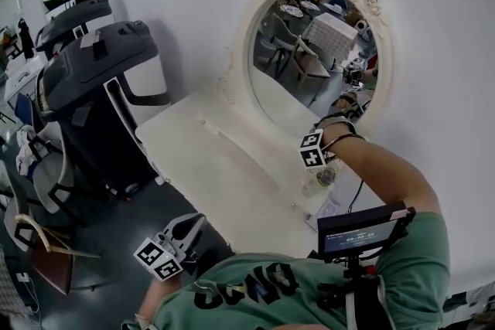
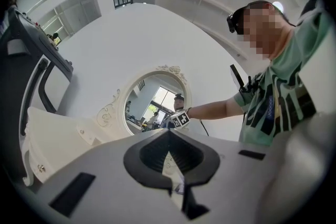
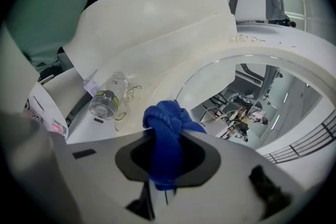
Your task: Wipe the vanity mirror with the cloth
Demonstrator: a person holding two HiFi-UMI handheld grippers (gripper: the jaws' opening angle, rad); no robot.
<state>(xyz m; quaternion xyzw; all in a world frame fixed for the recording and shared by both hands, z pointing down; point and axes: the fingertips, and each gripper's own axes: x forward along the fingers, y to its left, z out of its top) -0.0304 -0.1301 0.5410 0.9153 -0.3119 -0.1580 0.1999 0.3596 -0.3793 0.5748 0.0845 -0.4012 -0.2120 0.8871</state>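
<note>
Bunched blue cloth (image 3: 168,118), pinched in the right claw (image 3: 165,132), sits by the oval white-framed vanity mirror's (image 3: 236,86) lower rim, seemingly ready to sweep the glass; the left claw (image 2: 169,135) is closed and empty.

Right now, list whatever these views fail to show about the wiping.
1. Right gripper view: the bunched cloth hides whether it touches the mirror.
2. Head view: the right gripper and wrist hide the cloth.
3. Right gripper view: the bottle label is too small to read.
</note>
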